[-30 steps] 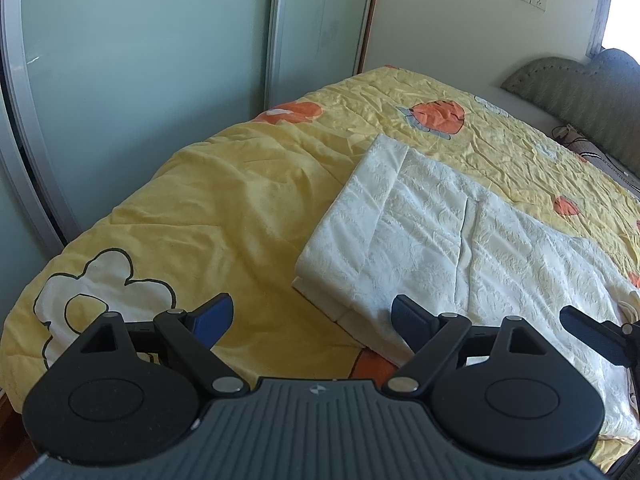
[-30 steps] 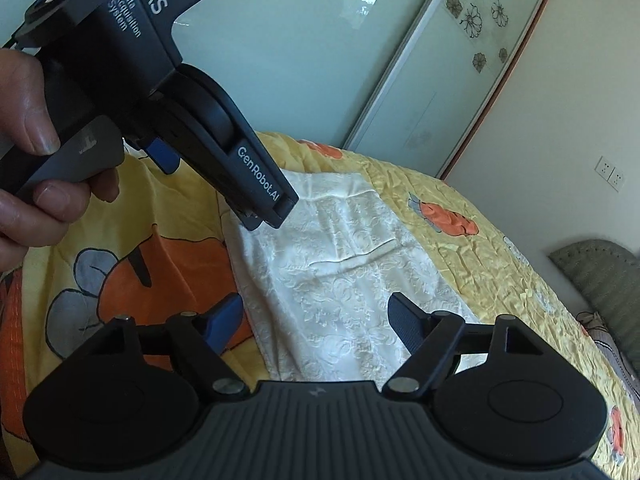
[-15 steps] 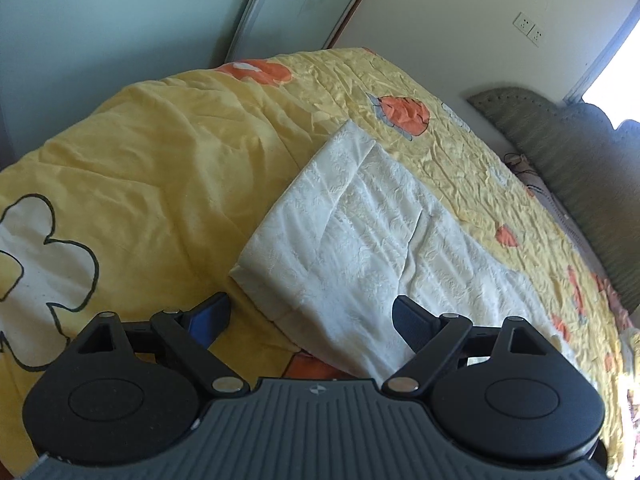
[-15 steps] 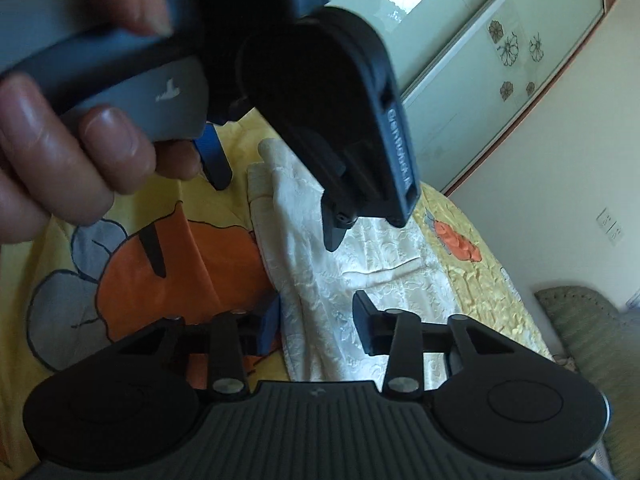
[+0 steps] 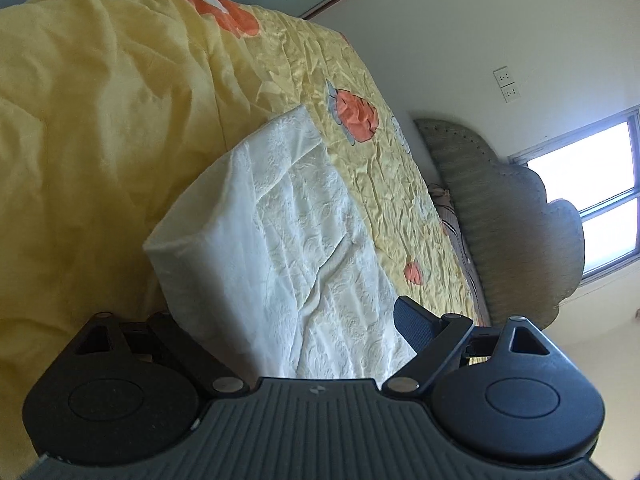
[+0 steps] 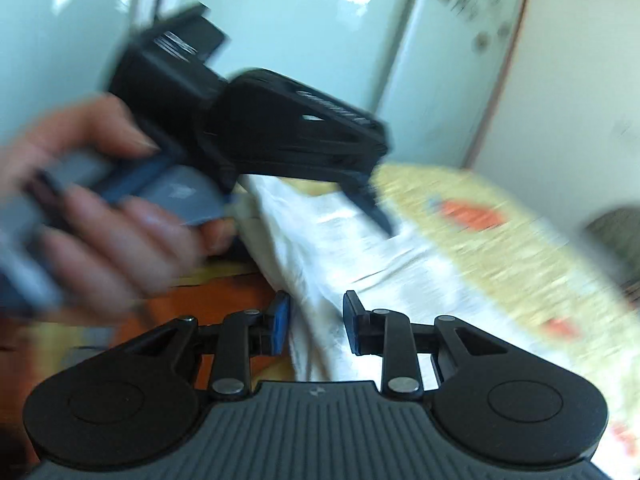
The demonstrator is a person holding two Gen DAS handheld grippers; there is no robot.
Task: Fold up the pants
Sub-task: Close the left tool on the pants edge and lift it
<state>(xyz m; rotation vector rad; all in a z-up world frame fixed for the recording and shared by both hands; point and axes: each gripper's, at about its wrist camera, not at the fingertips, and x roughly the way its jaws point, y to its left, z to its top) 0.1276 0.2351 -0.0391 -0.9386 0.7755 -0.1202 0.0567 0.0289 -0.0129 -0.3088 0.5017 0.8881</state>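
Note:
The white lace-patterned pants [image 5: 288, 240] lie folded lengthwise on the yellow quilt [image 5: 88, 128]. My left gripper [image 5: 296, 332] is open and straddles the near edge of the pants; its left finger is hidden under the cloth, its right fingertip [image 5: 412, 320] lies above it. In the blurred right wrist view, my right gripper [image 6: 316, 320] has its jaws partly closed around a raised fold of the pants [image 6: 340, 248], with a gap still showing between pads and cloth. The left gripper body [image 6: 256, 132] and the hand holding it fill the upper left of that view.
A grey padded headboard [image 5: 508, 232] stands at the far end of the bed under a window [image 5: 592, 200]. Sliding wardrobe doors [image 6: 304, 40] run along the far side. Wall sockets [image 5: 506, 84] sit on the cream wall.
My left gripper has rolled and pushed forward onto the pants edge, its left finger sliding under the cloth. My right gripper has narrowed further around the pants fold and is moving fast.

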